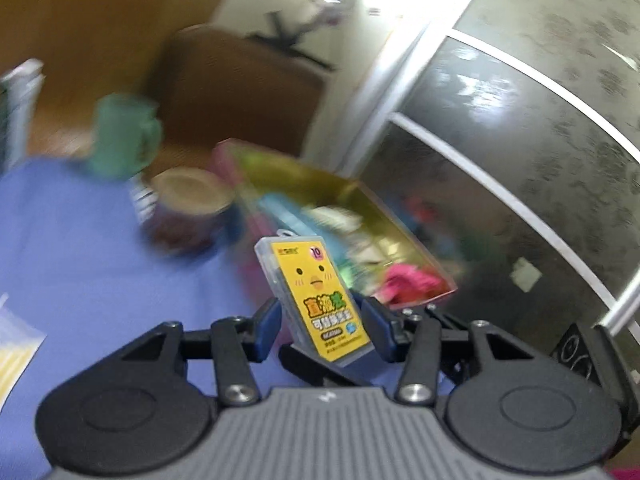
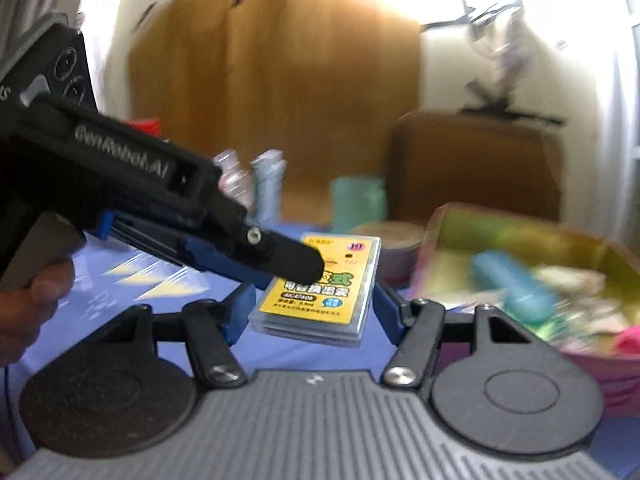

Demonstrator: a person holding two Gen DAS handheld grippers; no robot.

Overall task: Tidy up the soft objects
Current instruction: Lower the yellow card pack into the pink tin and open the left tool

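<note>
The left gripper point(image 1: 320, 330) is clamped on a clear plastic case with a yellow duck-face label point(image 1: 318, 300); its 2 blue-padded fingers point(image 1: 268, 330) press the case's lower sides, and the case stands tilted, its top leaning toward 11 o'clock. In the right wrist view the same case point(image 2: 320, 292) sits between the right gripper's point(image 2: 314, 304) fingers, with the left gripper's black fingertip lying across the label from 9 o'clock. The right fingers point(image 2: 240, 312) flank the case closely, but I cannot tell whether they touch it or stand just off its edges.

Beneath both tools lies a blue tablecloth point(image 1: 80, 240). At 1 o'clock from the held case in the left view is a shallow pink-rimmed tray point(image 1: 360, 200) with a yellow-green inner wall, holding blurred soft items, among them a bright pink cloth point(image 1: 408, 280). In the right view the tray point(image 2: 448, 216) sits at 3 o'clock and also holds a blue tubular object point(image 2: 512, 280). A roll of tape with a tan core point(image 1: 192, 200) rests just beside the tray at its 9 o'clock side, and a teal cup point(image 1: 124, 136) stands behind it. A clear bag with yellow contents point(image 1: 16, 344) lies at the left view's 8 o'clock edge. A thumb point(image 2: 48, 280) wraps the left tool's handle.
</note>
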